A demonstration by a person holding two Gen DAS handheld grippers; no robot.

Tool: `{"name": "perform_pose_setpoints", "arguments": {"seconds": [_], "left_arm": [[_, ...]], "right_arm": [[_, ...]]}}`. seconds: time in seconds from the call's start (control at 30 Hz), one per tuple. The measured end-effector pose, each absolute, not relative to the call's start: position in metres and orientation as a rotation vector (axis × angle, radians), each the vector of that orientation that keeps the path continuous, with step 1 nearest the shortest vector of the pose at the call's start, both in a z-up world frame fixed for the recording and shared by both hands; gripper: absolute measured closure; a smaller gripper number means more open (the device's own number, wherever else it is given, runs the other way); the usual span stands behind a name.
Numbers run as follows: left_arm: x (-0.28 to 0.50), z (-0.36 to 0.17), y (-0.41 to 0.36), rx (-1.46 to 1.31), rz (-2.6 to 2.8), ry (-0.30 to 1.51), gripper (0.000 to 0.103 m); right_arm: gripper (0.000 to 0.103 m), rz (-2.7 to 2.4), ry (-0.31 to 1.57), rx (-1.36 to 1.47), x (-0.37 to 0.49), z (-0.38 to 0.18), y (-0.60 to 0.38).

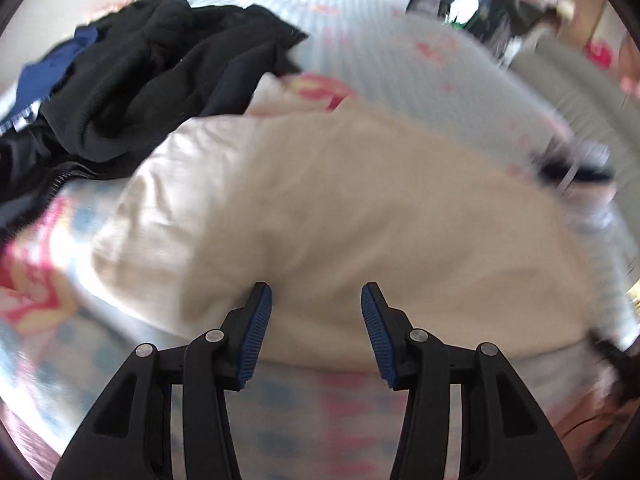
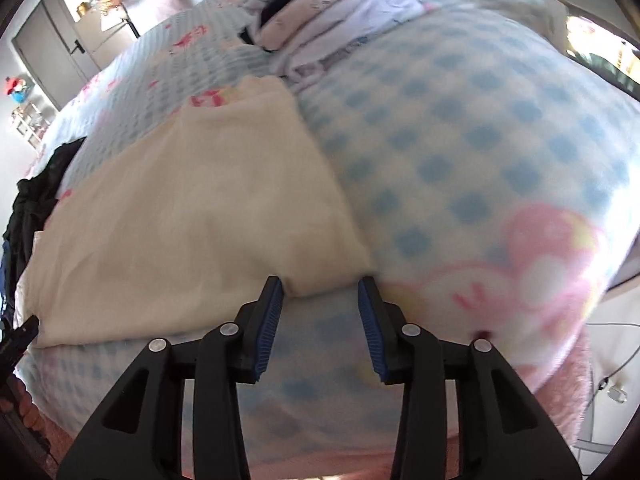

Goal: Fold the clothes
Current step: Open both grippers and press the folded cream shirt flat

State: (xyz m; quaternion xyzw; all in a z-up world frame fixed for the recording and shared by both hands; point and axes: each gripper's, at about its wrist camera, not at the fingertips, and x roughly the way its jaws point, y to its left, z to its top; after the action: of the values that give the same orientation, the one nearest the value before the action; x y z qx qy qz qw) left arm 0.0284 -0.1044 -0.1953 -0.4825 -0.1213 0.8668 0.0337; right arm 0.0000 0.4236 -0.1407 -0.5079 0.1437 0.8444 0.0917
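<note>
Blue-checked floral bedspread (image 2: pixel 480 128), grey door (image 2: pixel 52 52) in white wall, bright daylight.

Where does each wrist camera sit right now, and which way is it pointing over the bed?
Left wrist: on the left gripper, facing forward over the cream garment toward a dark clothes pile; only its own open fingers show.
Right wrist: on the right gripper, facing the cream garment's near corner, folded clothes far off; only its own open fingers show.
Shared: the cream garment, checked blanket.

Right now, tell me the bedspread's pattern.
Bedspread: blue-and-white checks with pink flowers, clearest in the right wrist view.
</note>
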Motion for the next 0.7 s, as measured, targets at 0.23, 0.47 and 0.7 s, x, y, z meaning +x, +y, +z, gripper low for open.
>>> {"name": "perform_pose_setpoints", "arguments": {"seconds": [0.23,0.47,0.7], "left_arm": [[0.035,-0.185,-0.036,-1.327,2.495,-0.317,0.054],[0.028,-0.177,0.052,-1.273,2.319,-0.189,0.054],[0.015,-0.180,0.111,-1.243,2.207,-0.109,0.054]], "right_arm": [[0.061,2.559,0.594,-1.455,0.006,-0.132,0.440],[0.059,2.549,0.522,-1.541,-0.010,-0.151,0.420],[0.059,2.505,0.556,-1.556,0.009,-0.149,0.433]]}}
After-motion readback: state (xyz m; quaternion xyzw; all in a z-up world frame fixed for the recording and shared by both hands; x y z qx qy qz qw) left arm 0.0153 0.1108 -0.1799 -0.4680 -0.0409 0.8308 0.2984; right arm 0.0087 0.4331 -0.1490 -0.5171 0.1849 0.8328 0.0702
